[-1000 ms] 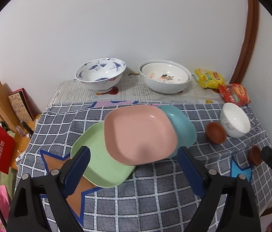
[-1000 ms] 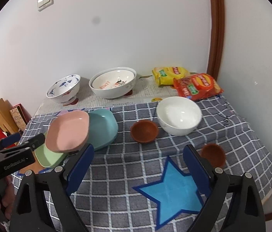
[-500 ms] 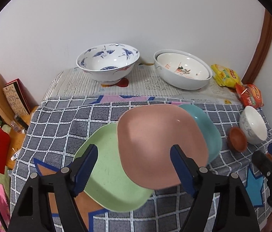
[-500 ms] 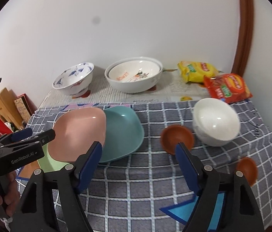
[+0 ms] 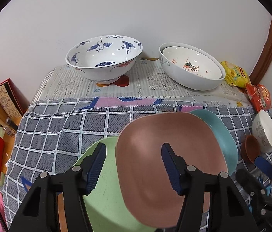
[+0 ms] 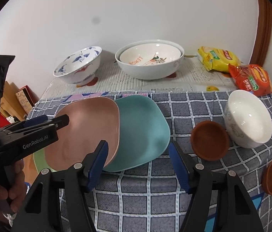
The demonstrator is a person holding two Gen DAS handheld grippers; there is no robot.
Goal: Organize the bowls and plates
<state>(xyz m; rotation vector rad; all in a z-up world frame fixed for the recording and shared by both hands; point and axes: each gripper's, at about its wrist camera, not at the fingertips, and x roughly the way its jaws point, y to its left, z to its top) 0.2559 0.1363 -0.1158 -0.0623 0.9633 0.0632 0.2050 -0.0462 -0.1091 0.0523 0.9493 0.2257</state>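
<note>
Left tool [image 5: 133,166] agape over pink plate [image 5: 166,150] — overlapping teal plate [image 6: 143,129].

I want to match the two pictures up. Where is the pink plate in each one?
Left wrist view: the pink plate fills the lower middle, lying over the green plate, with the teal plate on its right.
Right wrist view: the pink plate sits left of middle, overlapping the teal plate.
Shared landmark: the blue-bird bowl by the wall.
</note>
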